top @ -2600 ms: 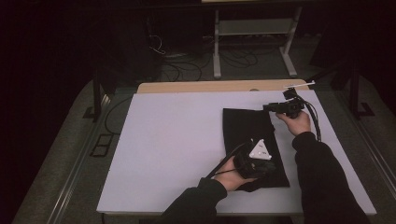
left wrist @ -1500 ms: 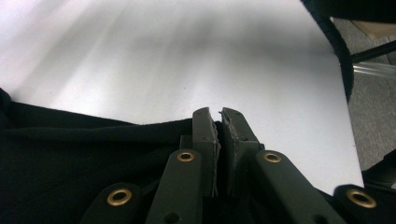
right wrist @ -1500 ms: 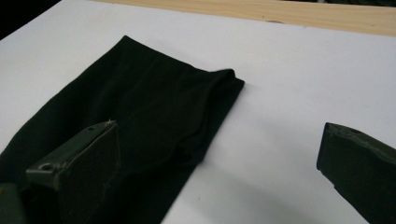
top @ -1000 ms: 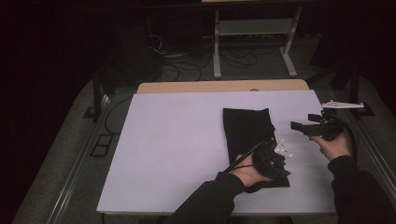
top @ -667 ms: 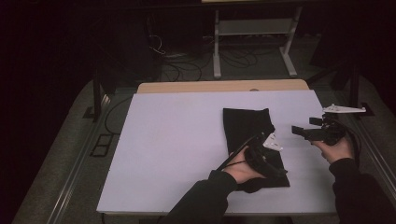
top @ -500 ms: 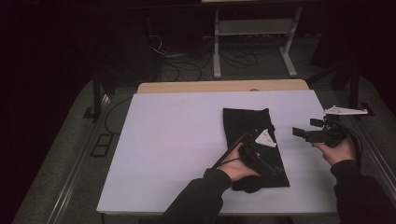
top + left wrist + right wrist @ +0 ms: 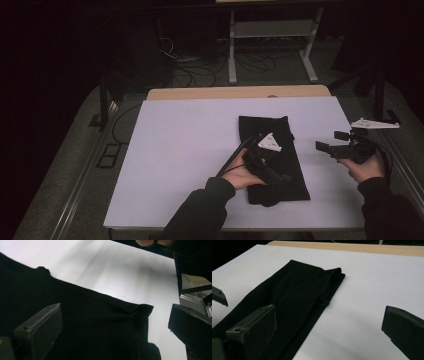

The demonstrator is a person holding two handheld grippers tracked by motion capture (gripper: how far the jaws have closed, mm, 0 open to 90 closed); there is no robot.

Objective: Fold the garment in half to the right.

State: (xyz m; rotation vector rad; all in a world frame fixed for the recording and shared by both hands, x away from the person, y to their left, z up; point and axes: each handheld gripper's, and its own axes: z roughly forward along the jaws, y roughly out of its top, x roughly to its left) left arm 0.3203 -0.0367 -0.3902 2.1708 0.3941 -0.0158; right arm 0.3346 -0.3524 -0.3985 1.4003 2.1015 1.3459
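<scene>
Black folded cloth (image 7: 274, 159) lying flat on the counter (image 7: 180, 150), a long, narrow strip of soft, matte knit, running lengthwise from the far end toward the near edge. Layered along its length, with a fold ridge visible down the middle in the right gripper view (image 7: 294, 302) and one corner bunched into a small rumpled peak in the left gripper view (image 7: 142, 310). Smooth, pale, slightly glossy counter top, rectangular, edged at the far side by a strip of light wood (image 7: 240, 92). Left hand-held gripper (image 7: 282, 179) held low over the near half of the cloth, jaws just now opened and spread wide, blunt dark blocks with scuffed grey faces, nothing pinched between them, only cloth lying beneath. White three-cornered plate riding on top of it. Right hand-held gripper (image 7: 322, 146) held to the right of the cloth, well apart from it, above bare counter, jaws likewise spread wide with nothing between them, pointing toward the cloth.
</scene>
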